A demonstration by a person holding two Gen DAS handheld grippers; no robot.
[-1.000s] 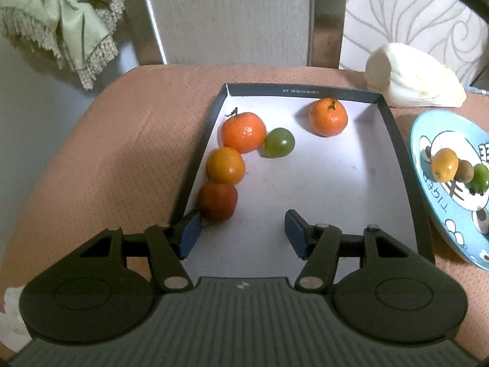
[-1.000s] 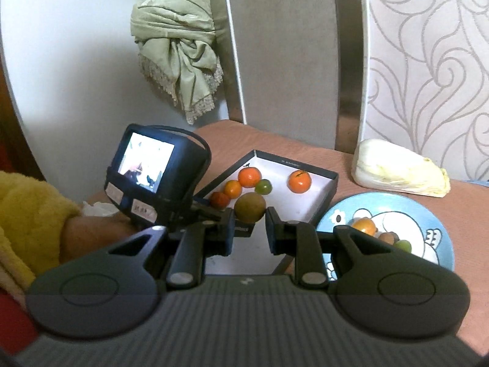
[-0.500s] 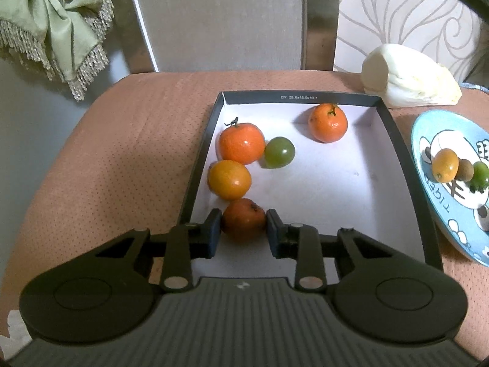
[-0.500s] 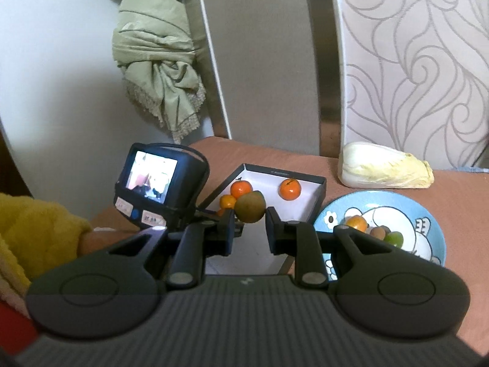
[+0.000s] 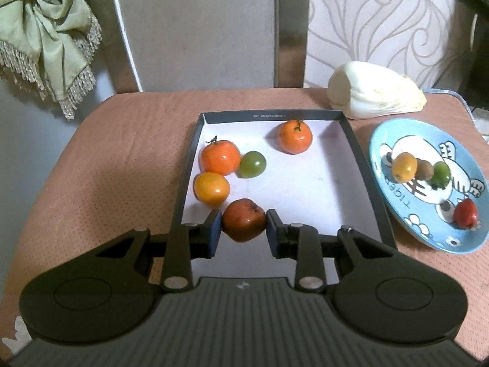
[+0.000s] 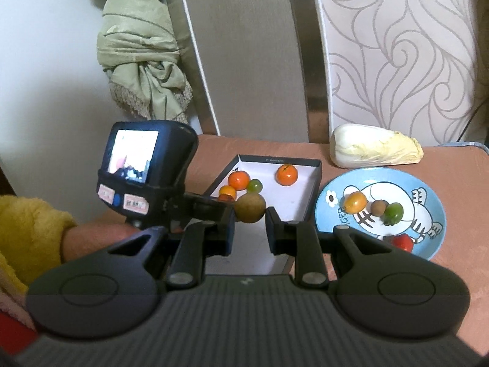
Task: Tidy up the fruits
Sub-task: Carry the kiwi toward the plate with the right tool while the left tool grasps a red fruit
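Fruit: glossy dented red-brown, clamped by left hand-held gripper.

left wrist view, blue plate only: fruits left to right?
On the blue plate: yellow-orange fruit → brown fruit → green fruit → red fruit, which sits nearer the camera than the other three.
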